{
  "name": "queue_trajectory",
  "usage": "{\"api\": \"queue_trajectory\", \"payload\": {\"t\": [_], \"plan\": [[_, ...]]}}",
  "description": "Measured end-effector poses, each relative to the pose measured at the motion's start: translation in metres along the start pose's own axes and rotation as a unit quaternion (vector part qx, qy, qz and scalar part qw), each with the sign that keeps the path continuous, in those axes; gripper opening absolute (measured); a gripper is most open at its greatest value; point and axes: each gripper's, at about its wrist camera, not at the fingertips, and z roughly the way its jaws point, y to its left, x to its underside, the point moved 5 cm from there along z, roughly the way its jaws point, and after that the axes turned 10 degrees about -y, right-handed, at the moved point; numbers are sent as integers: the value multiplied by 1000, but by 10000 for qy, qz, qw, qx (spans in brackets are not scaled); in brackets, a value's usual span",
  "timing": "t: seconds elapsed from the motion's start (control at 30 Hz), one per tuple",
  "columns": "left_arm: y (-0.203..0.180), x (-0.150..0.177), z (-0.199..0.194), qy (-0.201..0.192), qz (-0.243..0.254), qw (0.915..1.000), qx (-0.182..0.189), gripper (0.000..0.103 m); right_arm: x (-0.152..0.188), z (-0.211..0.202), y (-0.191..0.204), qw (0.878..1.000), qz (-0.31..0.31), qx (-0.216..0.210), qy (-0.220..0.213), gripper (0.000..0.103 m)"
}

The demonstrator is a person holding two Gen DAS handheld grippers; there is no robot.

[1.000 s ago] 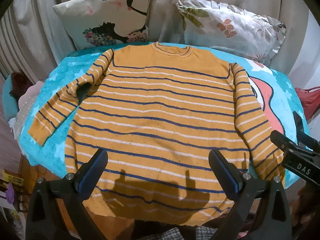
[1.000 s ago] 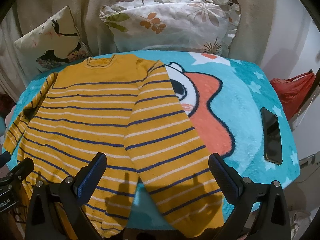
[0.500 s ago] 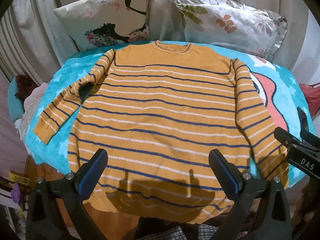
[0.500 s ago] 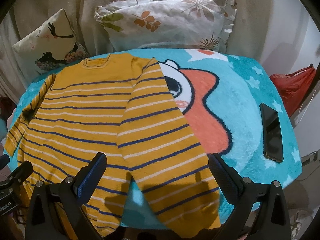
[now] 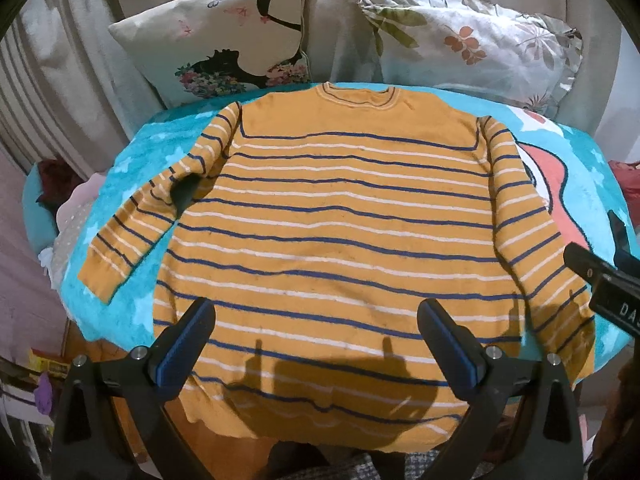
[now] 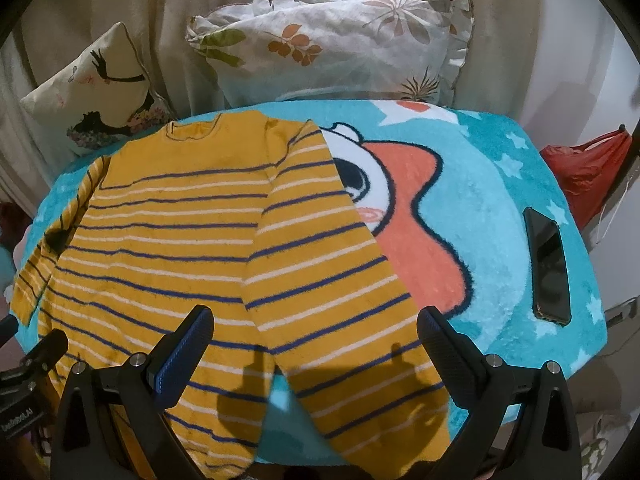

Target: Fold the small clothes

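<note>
Because the sweater (image 5: pixel 340 240) lying flat on the blanket (image 6: pixel 480 220) is soft, light knit that will sag and drag, you pinch it at a cuff or hem; both the left tool (image 5: pixel 316 332) and right tool (image 6: pixel 316 332) hover spread, holding nothing.

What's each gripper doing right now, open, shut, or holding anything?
Left gripper: open, holding nothing, above the sweater's hem.
Right gripper: open, holding nothing, above the sweater's right sleeve.
</note>
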Motion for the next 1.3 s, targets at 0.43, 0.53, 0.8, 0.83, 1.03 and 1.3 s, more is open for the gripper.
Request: {"api": "queue_trajectory", "payload": {"t": [0.43,0.53,0.8,0.83,1.03,1.3], "plan": [[145,-11,49,346,-445,9965,613,65,-10,7,96,9998,-162,106,48,103],[219,-6,70,291,-687,9972,28,65,-8,10,119,9997,-152,148,88,103],[355,24,159,972,-1335,9855,-395,66,-1,20,155,9988,-71,416,254,103],[355,25,163,981,-1403,9851,-185,66,0,21,158,9986,-78,453,272,103],[342,19,162,1048,-1101,9875,426,4,-2,20,173,9970,-174,693,282,103],[429,-14,157,931,-1159,9835,-1029,4,-9,23,178,9965,-101,793,223,103]]}}
